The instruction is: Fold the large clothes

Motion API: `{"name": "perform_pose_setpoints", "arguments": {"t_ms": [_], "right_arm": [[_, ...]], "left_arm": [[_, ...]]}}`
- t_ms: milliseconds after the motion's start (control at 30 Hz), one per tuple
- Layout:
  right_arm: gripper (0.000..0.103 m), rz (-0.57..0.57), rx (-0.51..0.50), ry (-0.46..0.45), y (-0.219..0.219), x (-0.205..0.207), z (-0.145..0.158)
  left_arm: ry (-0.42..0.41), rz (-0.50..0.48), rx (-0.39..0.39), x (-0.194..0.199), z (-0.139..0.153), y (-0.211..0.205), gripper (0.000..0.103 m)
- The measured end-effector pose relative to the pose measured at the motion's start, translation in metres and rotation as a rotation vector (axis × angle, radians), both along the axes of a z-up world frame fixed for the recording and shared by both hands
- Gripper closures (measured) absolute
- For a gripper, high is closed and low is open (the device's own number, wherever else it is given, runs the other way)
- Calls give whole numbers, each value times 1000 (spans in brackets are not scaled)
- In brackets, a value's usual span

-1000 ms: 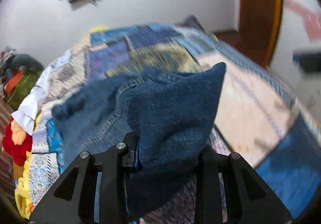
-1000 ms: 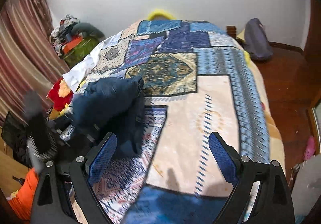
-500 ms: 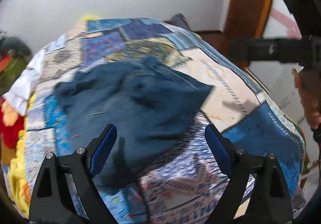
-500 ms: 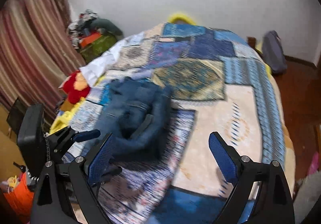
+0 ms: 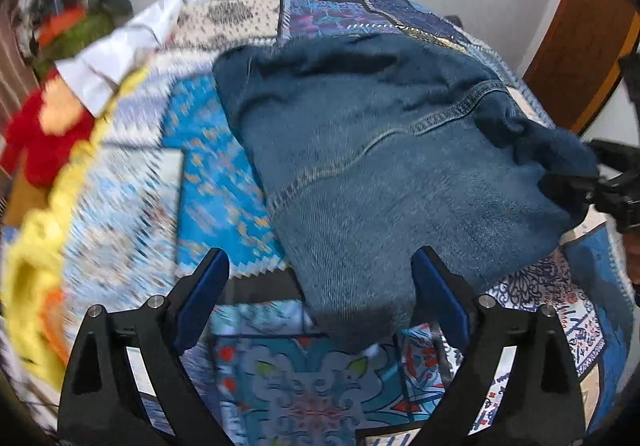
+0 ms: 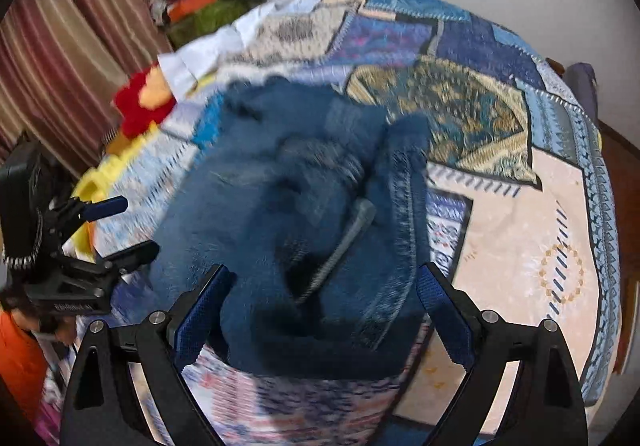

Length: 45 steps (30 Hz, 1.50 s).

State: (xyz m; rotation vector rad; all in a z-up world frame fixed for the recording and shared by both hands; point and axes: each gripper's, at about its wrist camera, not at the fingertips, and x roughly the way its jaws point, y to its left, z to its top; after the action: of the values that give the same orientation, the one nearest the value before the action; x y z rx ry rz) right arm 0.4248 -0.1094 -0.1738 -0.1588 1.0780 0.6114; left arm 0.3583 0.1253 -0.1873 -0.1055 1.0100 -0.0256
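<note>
Left wrist view: we see our left gripper (image 5: 320, 294) with jaws opening wide, pinching nothing; the crumpled dark blue denim garment (image 5: 384, 162) lies on the patchwork bedspread (image 5: 224, 182), nearer its left edge.
Right wrist view: our right gripper (image 6: 324, 306) stands spread, pads off the garment (image 6: 304, 226).

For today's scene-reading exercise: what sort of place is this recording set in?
Probably a home bedroom: a bed under a patchwork bedspread, a striped curtain, and denim jeans lying on the bed.

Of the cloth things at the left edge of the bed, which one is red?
The plush-looking red item with an orange patch, lying at the bed's edge. The white cloth beside it is plain white, and the yellow fringe below it is yellow.
</note>
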Motion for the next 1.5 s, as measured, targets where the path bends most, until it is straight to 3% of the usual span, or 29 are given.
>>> {"name": "perform_pose_setpoints", "arguments": {"t_ms": [67,233,333,433,533,700,833,967,1067,1133,1233,1300,1400,1500], "right_arm": [[8,-18,3,20,-18,3,-11],[8,-55,94,104,-57,4,-23],[8,-86,91,89,-69,-2,-12],[8,-118,16,18,-77,-6,5],[8,-142,-34,-44,-81,-2,26],[8,-117,66,-67,-63,19,56],[8,-59,117,-80,-18,43,65],[8,17,82,-62,33,74,47],[8,37,14,-24,53,94,18],[8,21,-41,-6,54,106,-6],[8,33,29,31,36,114,-19],[7,25,21,20,24,113,-19],[6,20,24,36,8,108,-17],[6,-12,32,58,-4,102,-8]], "left_arm": [[-3,6,-22,-5,-7,3,0],[19,-9,-70,-18,-15,5,0],[31,-28,32,-26,-13,3,0],[7,-15,140,-32,-4,10,1],[-48,14,157,-29,17,26,1],[-137,66,131,10,52,45,1],[-154,44,120,63,59,41,1],[-115,33,91,117,41,32,1],[-84,104,102,156,18,33,1],[-56,151,76,176,1,39,1],[-18,217,103,197,-22,47,1],[-1,200,91,203,-29,50,1],[0,196,69,199,-21,54,1],[-36,175,104,183,3,53,1]]}}
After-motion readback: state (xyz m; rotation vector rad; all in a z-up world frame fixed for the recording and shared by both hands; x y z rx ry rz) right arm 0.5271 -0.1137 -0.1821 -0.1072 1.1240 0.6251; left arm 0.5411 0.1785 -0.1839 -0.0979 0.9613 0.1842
